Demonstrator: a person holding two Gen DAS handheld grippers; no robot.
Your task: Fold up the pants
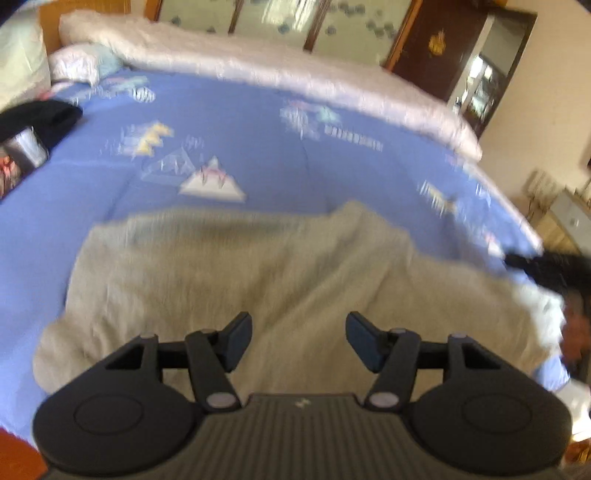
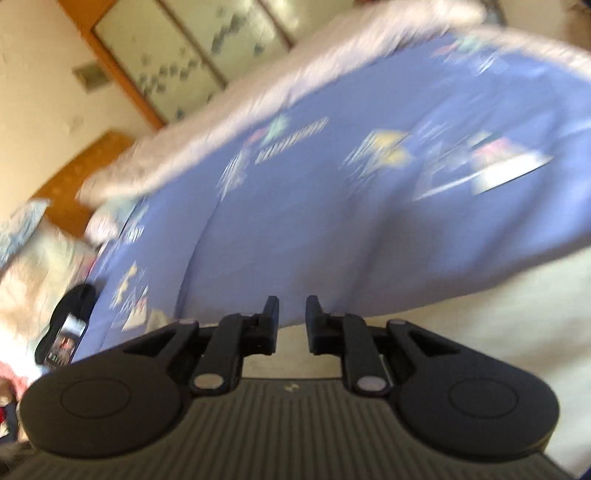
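- Left black two-finger gripper (image 1: 299, 341) is hovering with fingers spread wide over the grey knitted pants (image 1: 229, 280).
- Pants are lying on the blue patterned bedsheet (image 1: 258, 122).
- Right black gripper (image 2: 292, 325) is hanging slightly parted, gripping nothing.

A periwinkle-blue bedsheet printed with pale geometric shapes (image 1: 258, 147) spreads ahead. Beyond it lie a rumpled white quilt (image 1: 258, 70) and wooden-framed patterned panels (image 1: 273, 22). A dark brown door (image 1: 439, 40) stands far right.

A home bedroom: a bed with a blue patterned sheet (image 1: 258, 122), a white quilt (image 1: 258, 70) bunched along its far edge, a wooden wardrobe (image 1: 280, 22) beyond it
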